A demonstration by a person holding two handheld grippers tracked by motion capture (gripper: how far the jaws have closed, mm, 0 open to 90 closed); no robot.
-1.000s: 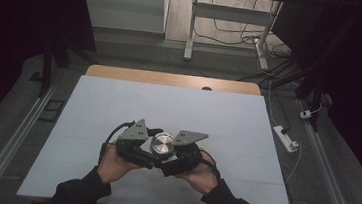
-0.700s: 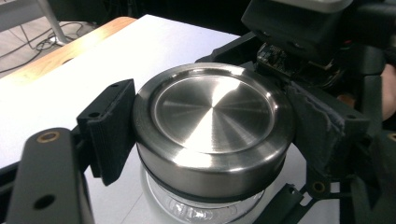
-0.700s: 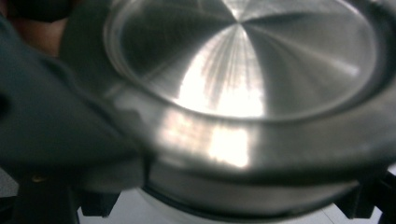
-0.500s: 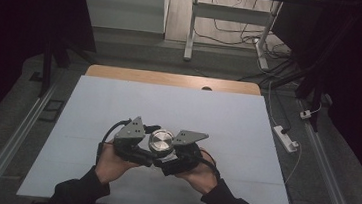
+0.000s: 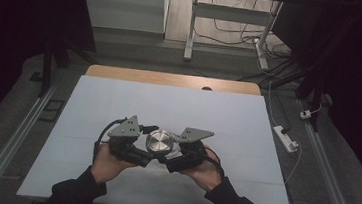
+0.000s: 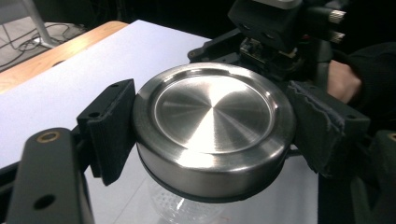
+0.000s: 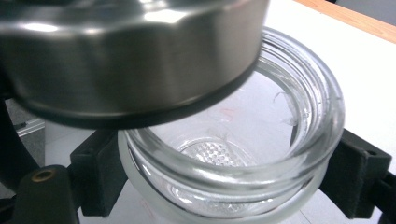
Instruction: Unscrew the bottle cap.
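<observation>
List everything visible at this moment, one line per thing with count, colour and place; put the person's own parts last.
metal lid: one, brushed silver, between the left gripper's jaws, tilted just above the jar's mouth.
glass jar: one, clear, looks empty, mouth open, between the right gripper's jaws below the lid.
table: one, white top with a wooden far edge, under the hands.
power strip: one, white, on the floor right of the table.
desk frame: one, white, on the floor beyond the table, with cables beside it.
left gripper: one, black, shut on the lid.
right gripper: one, black, shut on the jar.
hands: two, dark sleeves, at the table's near edge.
</observation>
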